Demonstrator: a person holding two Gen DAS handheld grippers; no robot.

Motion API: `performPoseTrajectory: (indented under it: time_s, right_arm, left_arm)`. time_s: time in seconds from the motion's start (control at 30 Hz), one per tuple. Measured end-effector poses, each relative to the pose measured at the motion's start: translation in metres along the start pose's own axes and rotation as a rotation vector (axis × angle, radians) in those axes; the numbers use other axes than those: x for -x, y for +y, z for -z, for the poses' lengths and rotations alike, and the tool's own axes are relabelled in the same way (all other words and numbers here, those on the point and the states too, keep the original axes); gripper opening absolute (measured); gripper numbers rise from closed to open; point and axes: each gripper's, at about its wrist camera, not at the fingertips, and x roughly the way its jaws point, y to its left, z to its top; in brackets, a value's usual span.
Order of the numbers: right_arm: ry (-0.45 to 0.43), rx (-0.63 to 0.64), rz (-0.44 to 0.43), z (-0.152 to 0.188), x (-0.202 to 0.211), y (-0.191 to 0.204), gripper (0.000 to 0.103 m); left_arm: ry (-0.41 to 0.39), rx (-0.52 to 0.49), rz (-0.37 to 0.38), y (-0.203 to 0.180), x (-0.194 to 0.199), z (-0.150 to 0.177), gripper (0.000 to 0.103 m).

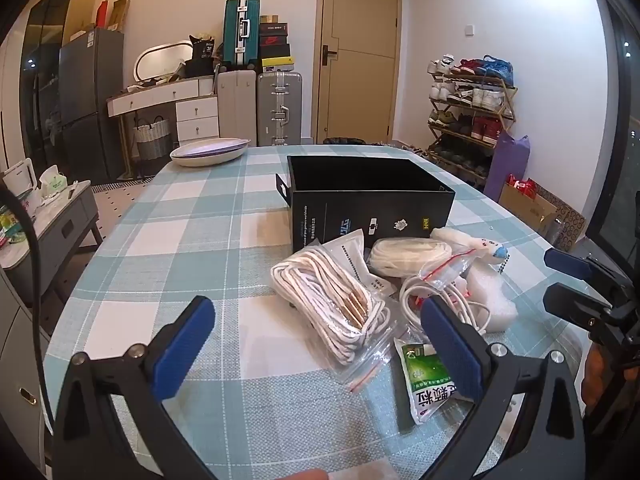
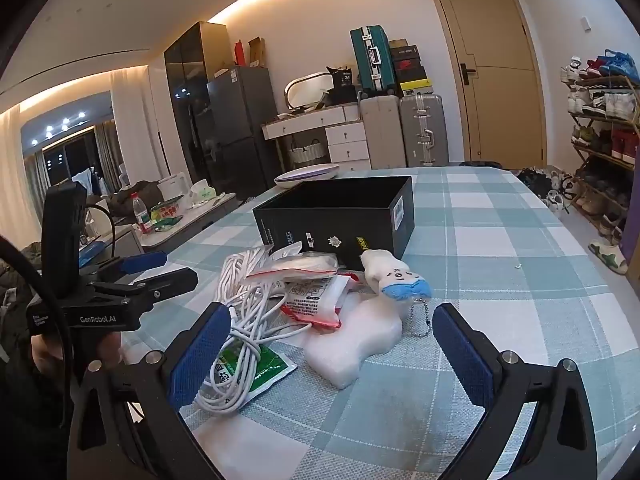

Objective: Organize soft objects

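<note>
On the checked table (image 1: 192, 240): an open black box (image 1: 372, 200) standing far of a heap of soft goods, comprising bagged white rope (image 1: 332, 308), bagged white laces (image 1: 404, 258), a loose white cable (image 2: 244, 344), a green-printed packet (image 1: 428, 384), a white foam piece (image 2: 352, 344) and a small plush keychain (image 2: 396, 276) lying just near of the box. Left tool (image 1: 316, 332): released, jaws spread wide, grasping nothing, poised near the rope bag. Right tool (image 2: 332, 344): released likewise, jaws wide apart, near the foam piece and cable.
</note>
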Motion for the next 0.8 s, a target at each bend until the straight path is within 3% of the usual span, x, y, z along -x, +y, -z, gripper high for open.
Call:
performPoseTrajectory:
  time_s: [0.8]
  right_arm:
    - [0.023,0.004,0.001,0.0025,-0.0019,0.0018,0.103]
  left_arm:
    - [-0.014,-0.007,0.010,-0.0051,0.0062,-0.0021,0.103]
